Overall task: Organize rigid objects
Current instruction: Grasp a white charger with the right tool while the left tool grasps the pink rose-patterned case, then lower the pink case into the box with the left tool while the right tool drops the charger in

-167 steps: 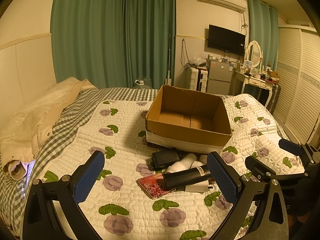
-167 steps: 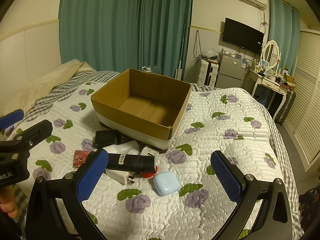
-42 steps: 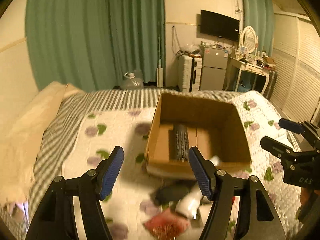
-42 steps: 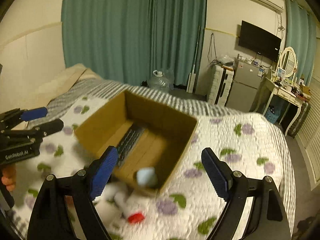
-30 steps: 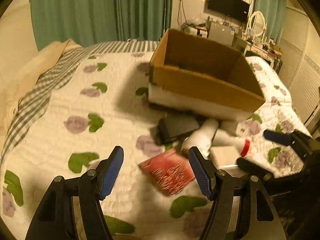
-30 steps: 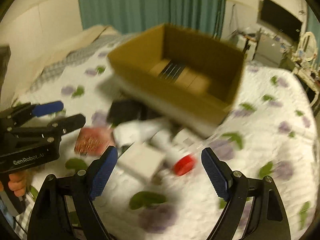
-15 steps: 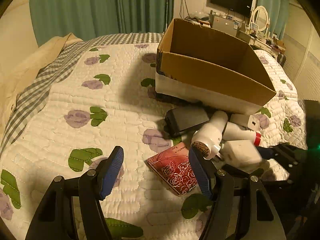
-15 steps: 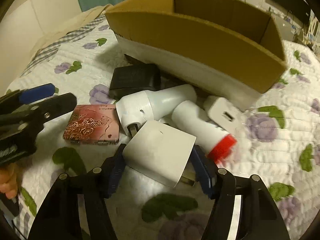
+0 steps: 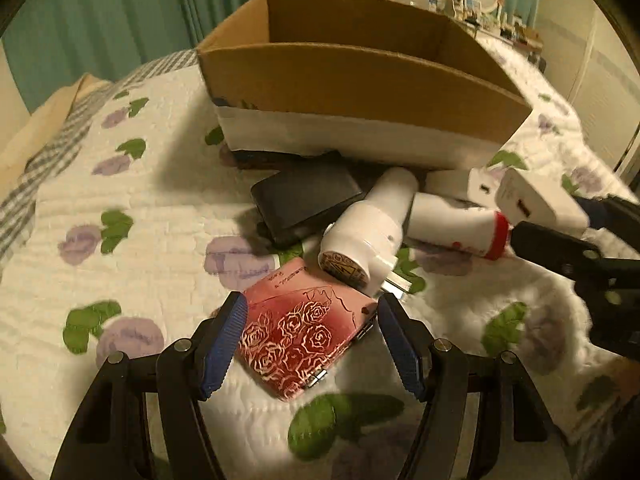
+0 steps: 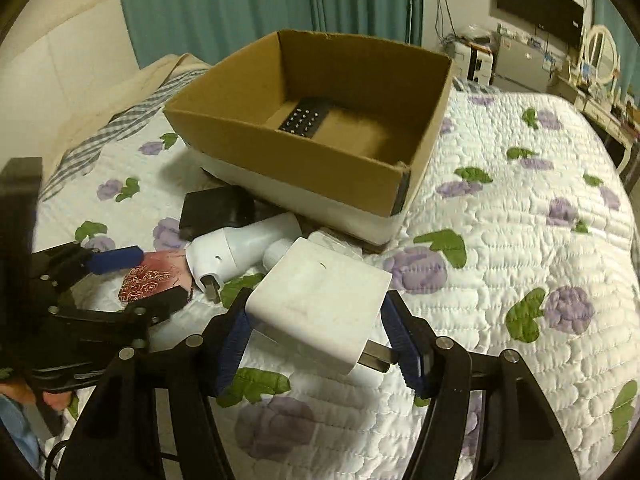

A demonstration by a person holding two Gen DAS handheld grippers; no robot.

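My right gripper [image 10: 318, 340] is shut on a white charger block [image 10: 320, 300] and holds it above the quilt in front of the cardboard box [image 10: 280, 160]; the block also shows in the left wrist view [image 9: 540, 200]. My left gripper [image 9: 312, 340] is open with its fingers on either side of a red rose-patterned case [image 9: 304, 336] lying on the quilt. A white travel adapter [image 9: 372, 228], a white bottle with a red cap [image 9: 456, 228] and a black wallet [image 9: 308, 200] lie by the box. A black ridged item [image 10: 306, 118] lies inside the box.
The flower-patterned quilt [image 10: 520, 280] covers the bed. A cream jacket [image 10: 120, 92] lies at the far left. Green curtains [image 10: 240, 8], a TV [image 10: 540, 12] and a dresser stand behind the bed.
My right gripper has lifted the white charger block off the pile, toward the box. My left gripper has dropped down around the red case.
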